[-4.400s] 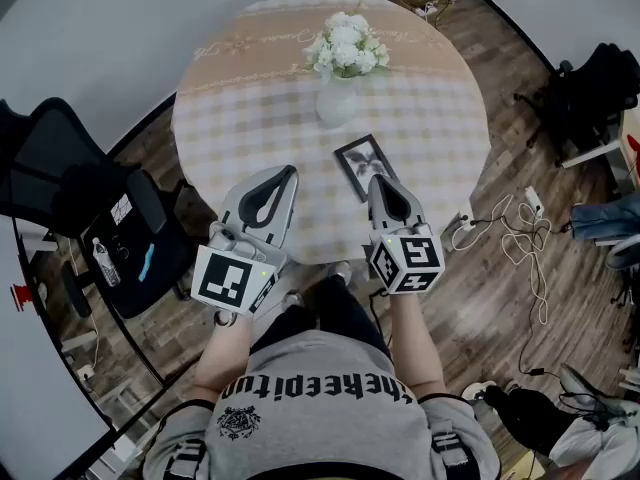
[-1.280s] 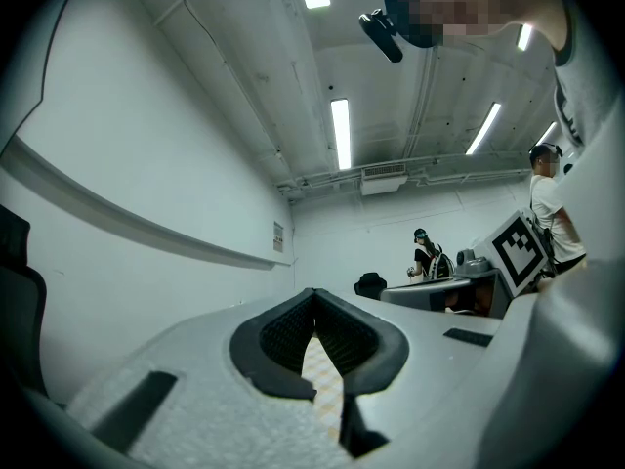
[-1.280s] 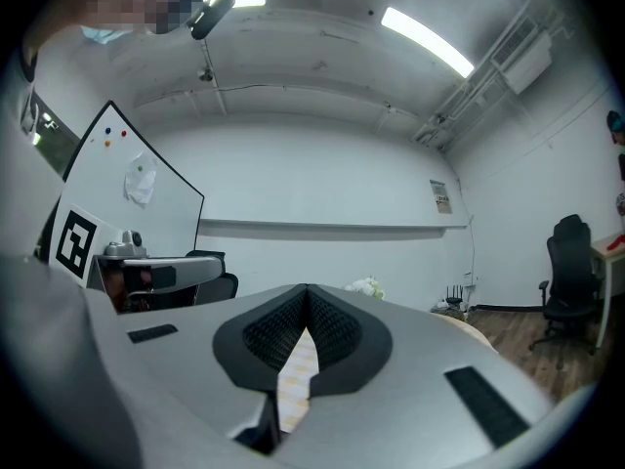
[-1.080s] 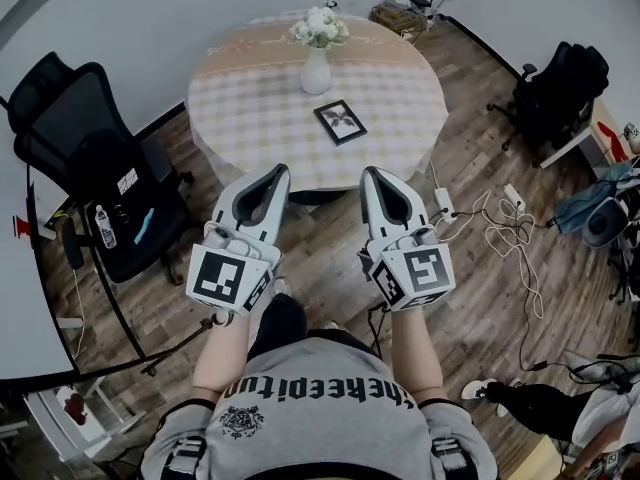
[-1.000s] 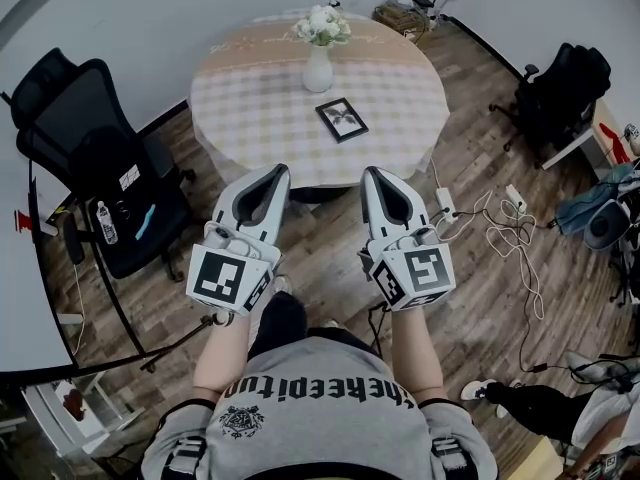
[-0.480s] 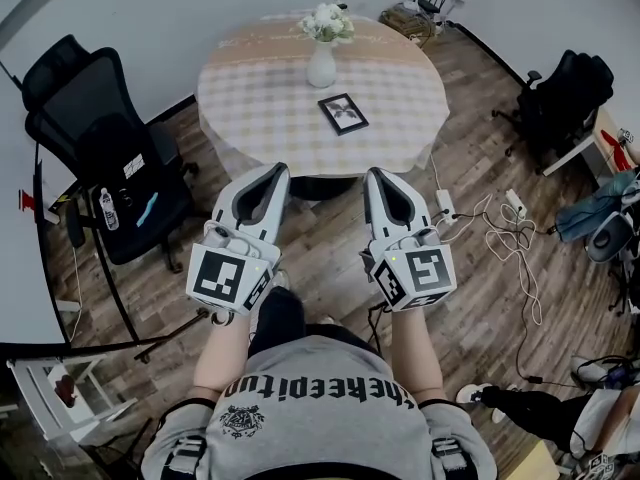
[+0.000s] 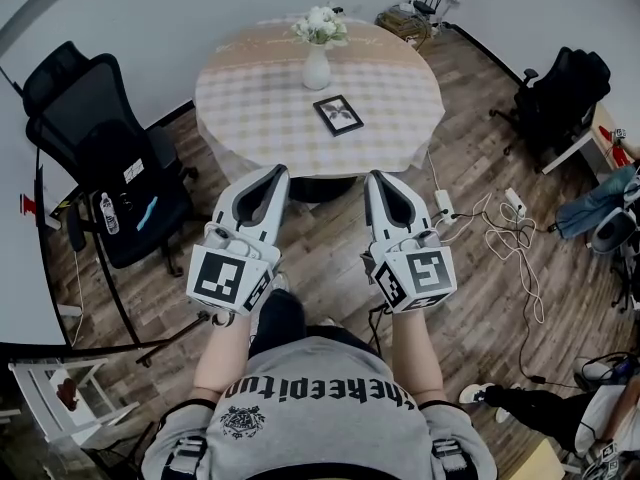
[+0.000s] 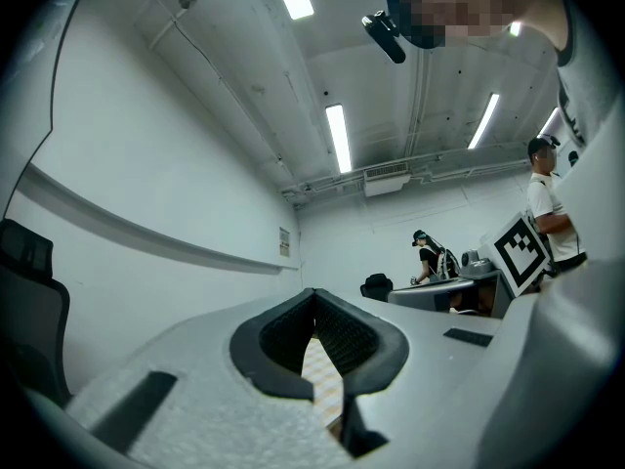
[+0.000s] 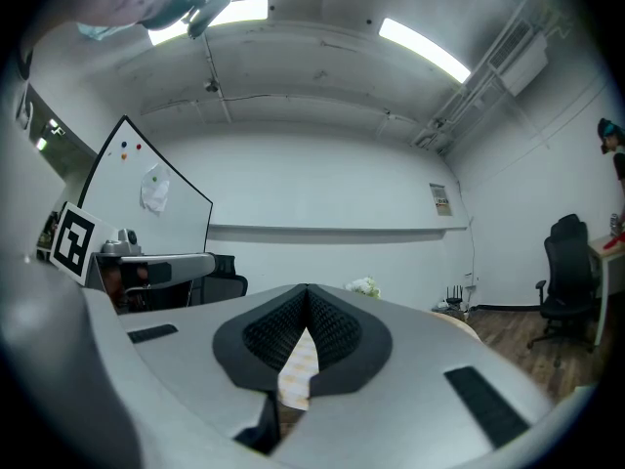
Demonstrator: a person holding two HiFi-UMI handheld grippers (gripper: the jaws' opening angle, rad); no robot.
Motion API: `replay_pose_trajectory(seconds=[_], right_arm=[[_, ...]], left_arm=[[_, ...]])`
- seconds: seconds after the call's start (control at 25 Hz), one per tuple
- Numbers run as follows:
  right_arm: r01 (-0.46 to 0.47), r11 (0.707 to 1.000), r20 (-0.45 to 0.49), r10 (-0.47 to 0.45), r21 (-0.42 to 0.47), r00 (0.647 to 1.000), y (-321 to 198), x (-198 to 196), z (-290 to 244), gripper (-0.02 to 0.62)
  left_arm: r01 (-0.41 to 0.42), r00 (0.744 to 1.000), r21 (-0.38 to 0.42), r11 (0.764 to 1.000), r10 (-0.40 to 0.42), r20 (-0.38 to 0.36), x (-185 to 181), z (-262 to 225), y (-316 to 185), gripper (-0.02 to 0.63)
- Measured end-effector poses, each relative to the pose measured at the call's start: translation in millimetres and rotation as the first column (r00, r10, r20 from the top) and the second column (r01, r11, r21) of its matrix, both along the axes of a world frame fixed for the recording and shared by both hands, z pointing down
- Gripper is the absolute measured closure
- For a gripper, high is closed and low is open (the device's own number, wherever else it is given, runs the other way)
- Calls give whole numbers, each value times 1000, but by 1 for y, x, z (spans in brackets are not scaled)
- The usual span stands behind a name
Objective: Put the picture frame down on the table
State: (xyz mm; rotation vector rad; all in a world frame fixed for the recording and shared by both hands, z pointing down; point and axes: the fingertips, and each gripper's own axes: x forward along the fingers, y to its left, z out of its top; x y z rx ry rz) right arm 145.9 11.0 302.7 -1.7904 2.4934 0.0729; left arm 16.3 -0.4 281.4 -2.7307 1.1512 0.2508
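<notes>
- Lying flat on the counter (image 7: 250, 108), the picture frame (image 7: 338, 114) rests on the checked cloth (image 7: 400, 88). It is just this side of the white vase (image 7: 316, 70) of flowers (image 7: 320, 26) and toward the counter's near edge.
- The left tool (image 7: 283, 171) and right tool (image 7: 372, 176) hang side by side over the wooden floor (image 7: 320, 243). Both point at the counter and are well apart from it.
- Each tool's own view shows its jaws closed, tips meeting, with nothing held. Only a sliver of the checked cloth shows through the slot behind the tips.
- The frame lies ahead of and beyond both tools, between their two lines and a little nearer the right one.
- Its long axis seems to run away from the tools, skewed slightly, though foreshortening makes this uncertain.
- With the frame already flat on the counter and both tools empty, the placing looks done. Any further touch would call for closing the gap first, most easily with the right tool.
</notes>
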Motion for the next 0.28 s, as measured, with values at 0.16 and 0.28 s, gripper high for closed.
replay_pose_trajectory(seconds=[0.16,0.28], right_arm=[[-1,1000,1,1,4,1000,5,2,2,591],[-1,1000,3,1,6,1000,7,3,3,591]], left_arm=[[-6,1000,5,1000,6,3,3,2,5,591],[-8,1000,5,1000,7,7,4,2,6,591]])
